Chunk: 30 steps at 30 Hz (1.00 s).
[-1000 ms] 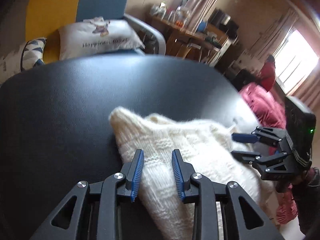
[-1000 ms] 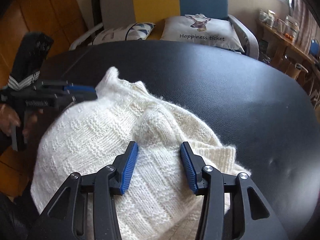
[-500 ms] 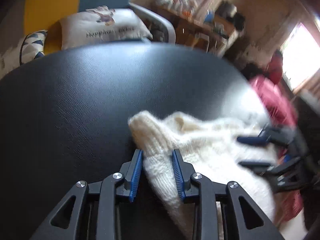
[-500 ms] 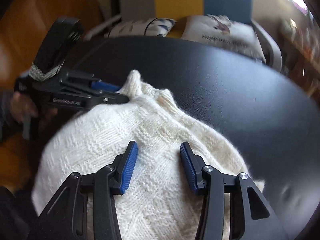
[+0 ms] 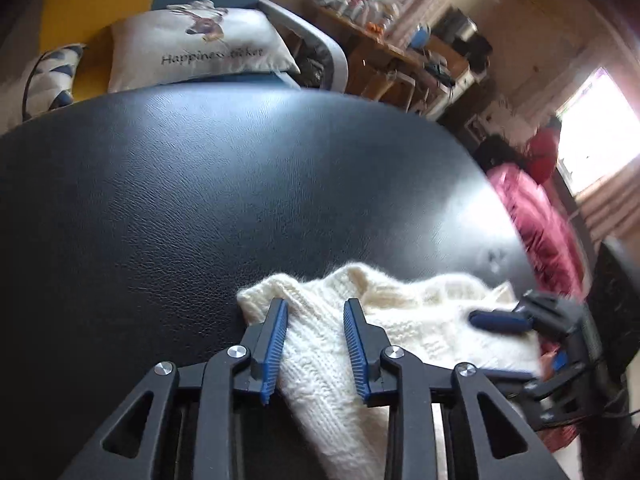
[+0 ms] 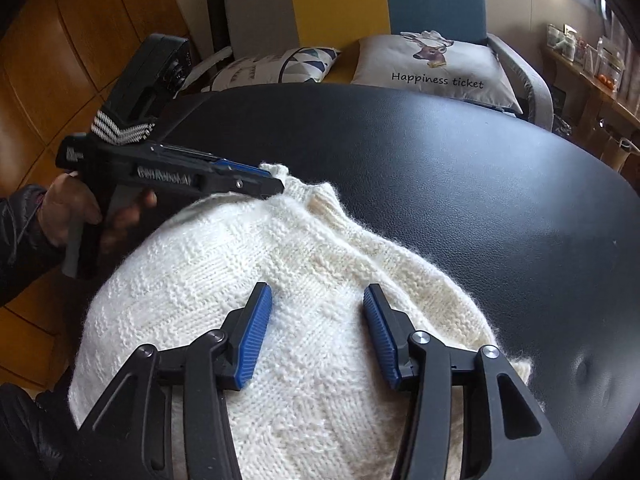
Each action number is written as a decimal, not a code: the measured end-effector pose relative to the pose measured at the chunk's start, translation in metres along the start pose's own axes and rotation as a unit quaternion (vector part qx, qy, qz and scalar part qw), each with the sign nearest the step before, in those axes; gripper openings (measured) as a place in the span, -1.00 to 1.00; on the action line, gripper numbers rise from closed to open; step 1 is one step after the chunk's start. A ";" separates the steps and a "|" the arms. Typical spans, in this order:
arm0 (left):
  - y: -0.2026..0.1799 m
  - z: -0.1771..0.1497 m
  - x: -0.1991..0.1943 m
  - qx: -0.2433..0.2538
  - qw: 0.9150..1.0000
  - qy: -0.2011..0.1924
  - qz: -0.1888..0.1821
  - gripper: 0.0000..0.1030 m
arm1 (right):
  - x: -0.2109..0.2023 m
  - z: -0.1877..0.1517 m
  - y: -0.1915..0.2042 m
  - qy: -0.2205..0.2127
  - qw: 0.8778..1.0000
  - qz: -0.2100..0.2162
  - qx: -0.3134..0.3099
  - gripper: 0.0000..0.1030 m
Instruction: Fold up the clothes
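A cream knitted sweater [image 5: 420, 320] [image 6: 320, 248] lies bunched on the near part of a black leather-look table [image 5: 200, 200] [image 6: 480, 180]. My left gripper [image 5: 315, 304] stands open over the sweater's far left corner, and a ribbed strip of knit runs between its blue pads without being pinched. From the right wrist view the left gripper [image 6: 276, 188] rests its tips at that corner, held by a person's hand [image 6: 64, 208]. My right gripper [image 6: 316, 288] hovers low over the sweater's body; its jaws are opening, with knit lying between them. The right gripper [image 5: 476, 336] looks blurred at the sweater's right edge.
Behind the table stands a sofa with a "Happiness ticket" cushion [image 5: 200, 52] [image 6: 432, 68] and a patterned cushion [image 6: 272, 68]. A red garment [image 5: 536, 220] lies beyond the table's right edge. A cluttered wooden shelf [image 5: 400, 48] is at the back. Bare table stretches beyond the sweater.
My left gripper has slid to the sweater's far corner, which now lies between its pads. My right gripper has sunk closer to the knit and its jaws have spread slightly.
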<state>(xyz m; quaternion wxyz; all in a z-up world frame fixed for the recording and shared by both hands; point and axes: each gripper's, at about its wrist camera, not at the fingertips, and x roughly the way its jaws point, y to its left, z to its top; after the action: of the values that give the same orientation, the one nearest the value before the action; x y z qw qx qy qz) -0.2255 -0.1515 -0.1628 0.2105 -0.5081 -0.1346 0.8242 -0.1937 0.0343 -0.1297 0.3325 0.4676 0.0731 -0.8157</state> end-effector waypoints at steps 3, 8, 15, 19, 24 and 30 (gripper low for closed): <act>-0.009 -0.003 -0.025 0.015 0.999 -0.032 -0.006 -0.43 | -0.009 0.004 0.000 -0.004 1.000 -0.005 -0.001 0.01; -0.034 -0.017 -0.028 0.055 0.998 -0.017 -0.023 -0.43 | -0.042 0.003 0.002 -0.014 1.000 -0.014 -0.012 0.01; -0.044 -0.030 -0.006 0.055 0.998 0.008 0.002 -0.43 | -0.039 -0.026 -0.016 0.009 1.000 0.005 0.019 0.01; -0.051 -0.033 -0.032 0.059 0.998 -0.023 -0.005 -0.43 | -0.062 -0.026 -0.022 -0.005 1.000 -0.006 0.030 0.01; -0.077 -0.051 -0.038 0.096 0.995 -0.035 -0.018 -0.43 | -0.077 -0.042 -0.029 -0.017 0.999 -0.012 0.048 0.01; -0.105 -0.060 -0.017 0.127 0.991 -0.036 0.029 -0.40 | -0.055 -0.059 -0.056 0.004 0.994 -0.003 0.113 0.08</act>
<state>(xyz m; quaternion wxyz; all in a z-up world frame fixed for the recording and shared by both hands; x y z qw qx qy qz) -0.1428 -0.0668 -0.1307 0.2446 -0.4512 -0.0216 0.8580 -0.1665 0.1286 -0.1287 0.2749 0.5052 -0.0168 -0.8179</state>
